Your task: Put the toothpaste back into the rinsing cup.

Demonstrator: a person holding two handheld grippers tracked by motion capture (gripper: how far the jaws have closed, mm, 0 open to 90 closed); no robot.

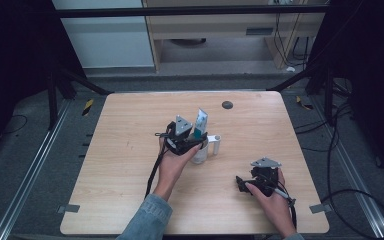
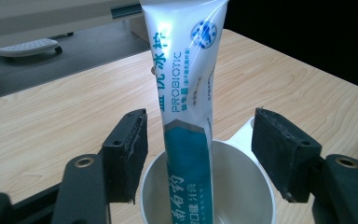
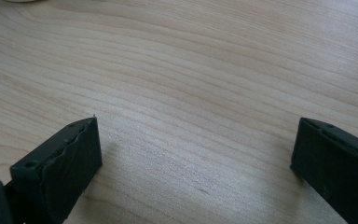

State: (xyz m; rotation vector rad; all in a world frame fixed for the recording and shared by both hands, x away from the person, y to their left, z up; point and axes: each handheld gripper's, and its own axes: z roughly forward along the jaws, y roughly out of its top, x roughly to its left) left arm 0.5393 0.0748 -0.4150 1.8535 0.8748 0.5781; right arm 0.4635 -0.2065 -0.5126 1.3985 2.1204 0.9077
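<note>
The surface is a pale wood board with rounded corners, standing on a grey carpeted floor between metal rails. A small dark round disc lies near its far edge. Behind it a black frame bar crosses the room, with a white panel and a light wooden cabinet beyond; cables trail over the floor at the right, and the far left and right sides of the room lie in darkness.

Near the middle of the surface stands a white cup with a handle, and in it a toothpaste tube stands upright, leaning slightly, its white upper part printed with blue letters and its lower part teal. The left hand-held gripper is released: its jaws stand on either side of the tube above the cup's rim, both pads clear of it. The right hand-held gripper rests near the front right of the surface, well apart from the cup, its jaws spread wide over bare wood with nothing between them.

The bottom of the tube and the inside floor of the cup are cut off at the lower edge of the left gripper view. In the high view the left hand and its gripper cover most of the cup. The small print on the tube is too fine to read.
</note>
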